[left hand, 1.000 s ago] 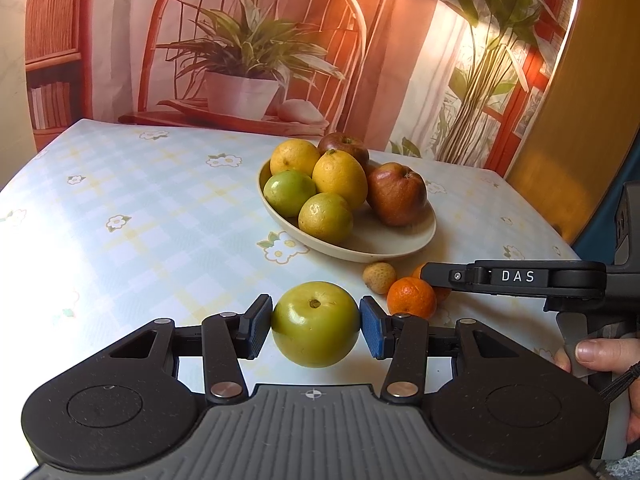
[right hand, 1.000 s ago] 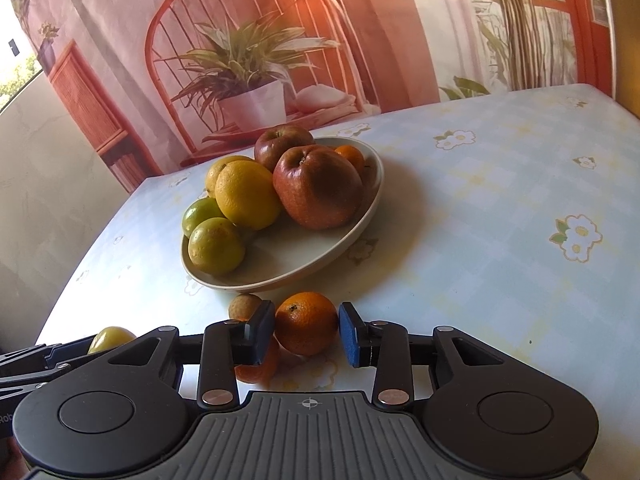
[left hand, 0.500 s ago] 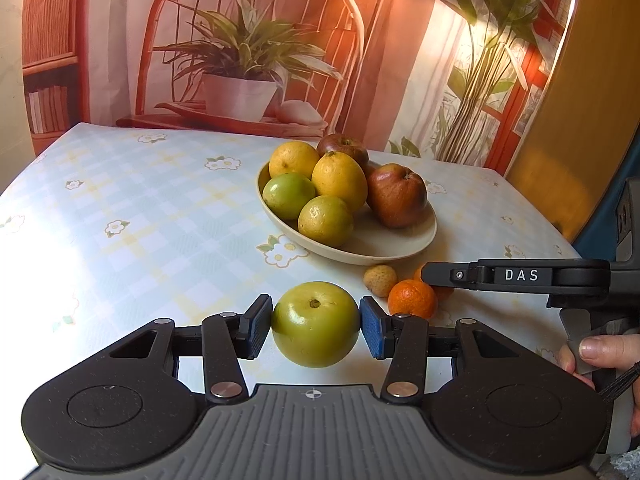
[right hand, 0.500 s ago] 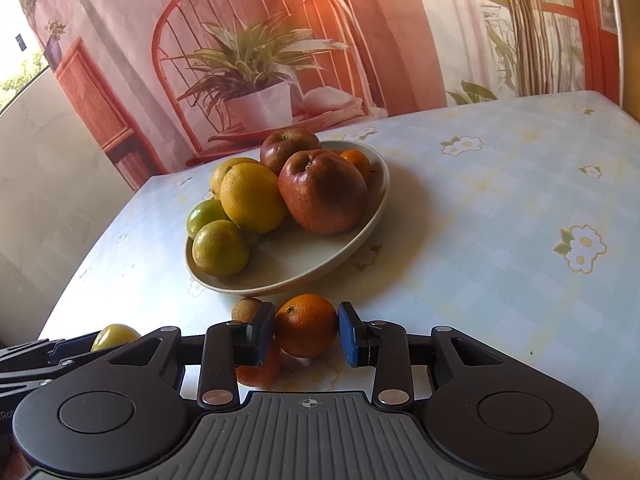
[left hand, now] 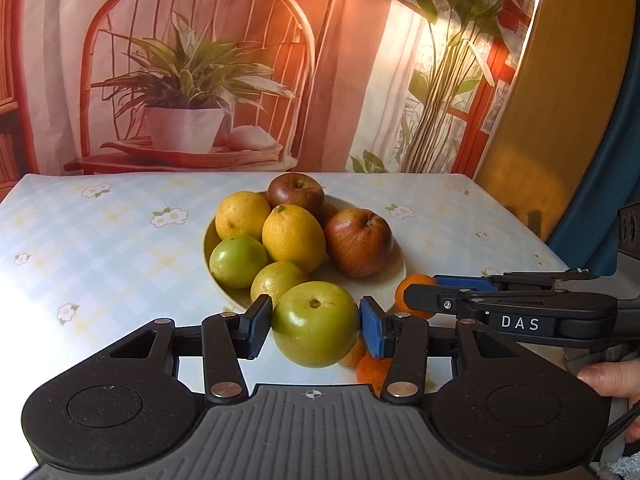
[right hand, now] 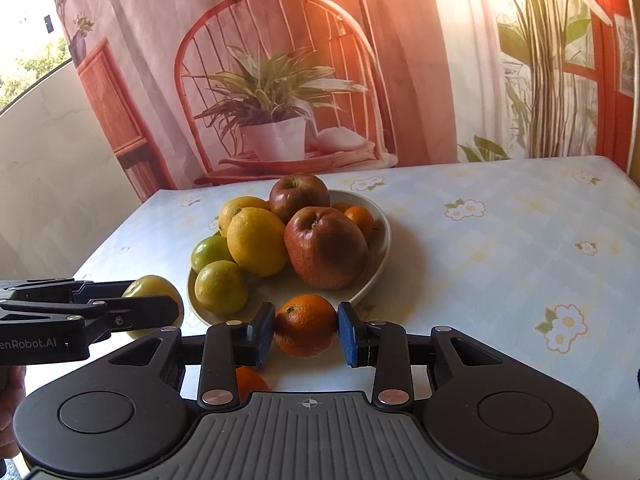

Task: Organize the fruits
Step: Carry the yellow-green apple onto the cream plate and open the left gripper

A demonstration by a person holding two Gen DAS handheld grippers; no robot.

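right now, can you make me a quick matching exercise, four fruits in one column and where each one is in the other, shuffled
Things:
1. green apple
2. small orange
3. front red apple
4. second small orange

Places:
A. in the bowl
B. between the left gripper jaws
C. on the tablecloth, under the right gripper
D. between the right gripper jaws

Pairs: 1-B, 2-D, 3-A, 4-C

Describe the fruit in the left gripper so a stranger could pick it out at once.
Start at the cream bowl of fruit on the flowered table. Just before its near rim, the left gripper clamps a green apple: the largest green fruit, with a brown stem pit on top.
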